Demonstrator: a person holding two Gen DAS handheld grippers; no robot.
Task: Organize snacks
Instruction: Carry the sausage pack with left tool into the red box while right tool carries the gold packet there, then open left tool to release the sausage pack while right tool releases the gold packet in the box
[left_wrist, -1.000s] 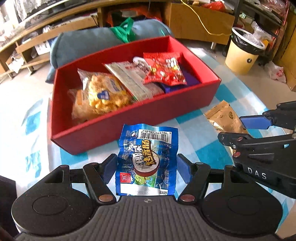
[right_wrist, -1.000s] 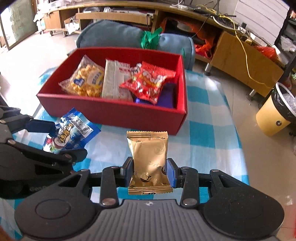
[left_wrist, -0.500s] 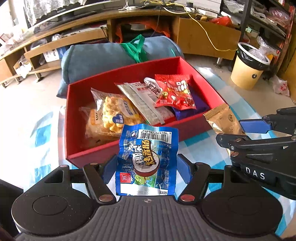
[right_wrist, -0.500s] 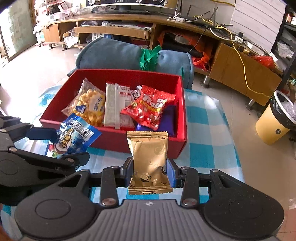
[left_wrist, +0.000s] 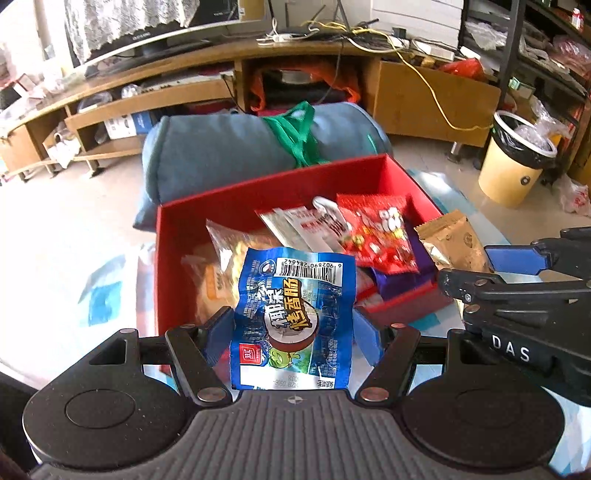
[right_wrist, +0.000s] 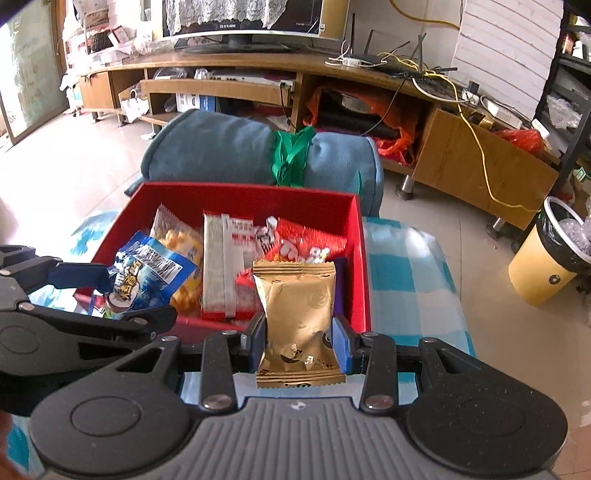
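Observation:
My left gripper (left_wrist: 293, 332) is shut on a blue snack packet (left_wrist: 293, 317), held upright over the near wall of the red box (left_wrist: 173, 221). Beside it on the right, my right gripper (right_wrist: 300, 334) is shut on a gold snack packet (right_wrist: 297, 314), also raised at the box's near edge. From the right wrist view the blue packet (right_wrist: 147, 273) and left gripper (right_wrist: 107, 295) show at the left. The gold packet (left_wrist: 452, 240) shows at the right in the left wrist view. Inside the red box (right_wrist: 243, 192) lie a popcorn bag (right_wrist: 175, 236), a silver packet (right_wrist: 221, 266) and a red candy bag (right_wrist: 306, 247).
The box rests on a blue-and-white checked cloth (right_wrist: 406, 266). A rolled blue bundle with green straps (right_wrist: 258, 151) lies right behind the box. A yellow waste bin (right_wrist: 546, 258) stands on the floor at the right, and a wooden TV bench (right_wrist: 258, 66) runs along the back.
Both grippers have risen and moved forward toward the red box with their packets still held. The box now sits lower and closer in both views.

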